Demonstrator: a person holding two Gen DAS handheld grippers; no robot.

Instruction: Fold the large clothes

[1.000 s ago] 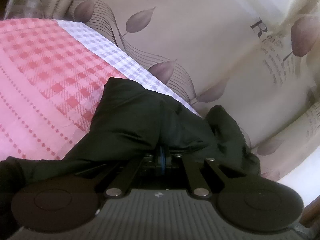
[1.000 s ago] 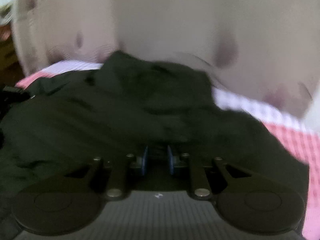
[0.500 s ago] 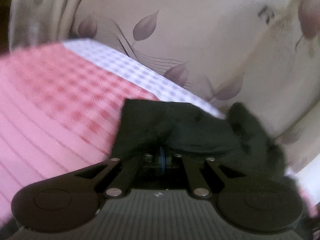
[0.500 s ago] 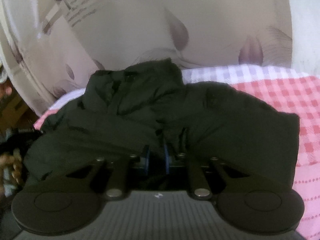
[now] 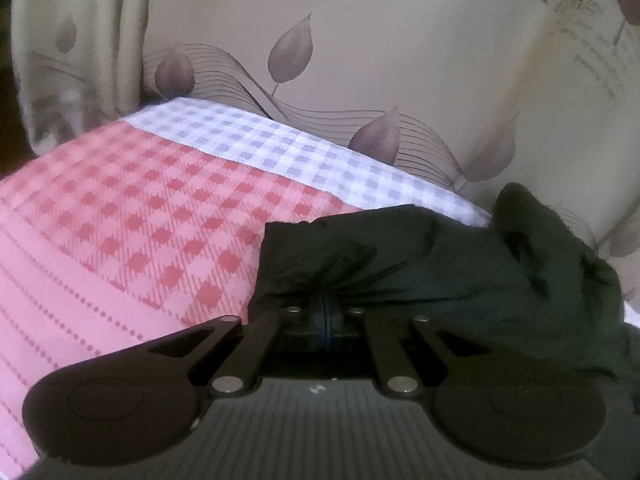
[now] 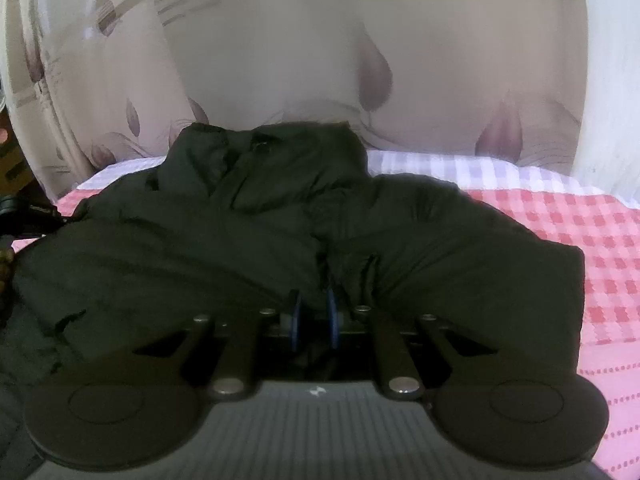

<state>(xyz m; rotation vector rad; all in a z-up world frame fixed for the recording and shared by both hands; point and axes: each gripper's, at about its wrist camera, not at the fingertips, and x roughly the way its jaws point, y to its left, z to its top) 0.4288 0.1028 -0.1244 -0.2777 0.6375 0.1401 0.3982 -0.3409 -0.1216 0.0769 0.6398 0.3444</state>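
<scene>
- Left wrist view: a dark puffy jacket (image 5: 420, 264) is seen lying on a pink checked bedspread (image 5: 120, 232), bunched directly ahead of and to the right of the left gripper (image 5: 326, 312). The squared end of a sleeve or hem is pinched there, with the jaws drawn almost together on the fabric.
- In the right wrist view the same jacket (image 6: 260, 216) is spread across the frame, its long axis running left to right and its collar end raised toward the far side of the bed.
- The right gripper (image 6: 314, 312) is placed at the near edge of the jacket's middle; a fold of the dark cloth is clamped between its blue pads (image 6: 331, 314), which stand a little apart around the thickness.
- The coming fold is judged to turn on this: the bulk of the garment lies forward of the right gripper and rightward of the left, so the held left end would have to be carried across toward the middle. The left hand is nearer the free end, the right nearer the centre.
- A lilac checked border (image 5: 280, 148) runs along the bedspread's far edge.
- Behind it hangs a beige curtain with a leaf print (image 5: 360, 60).
- At the left edge of the right wrist view something dark is glimpsed, too unclear to name.
</scene>
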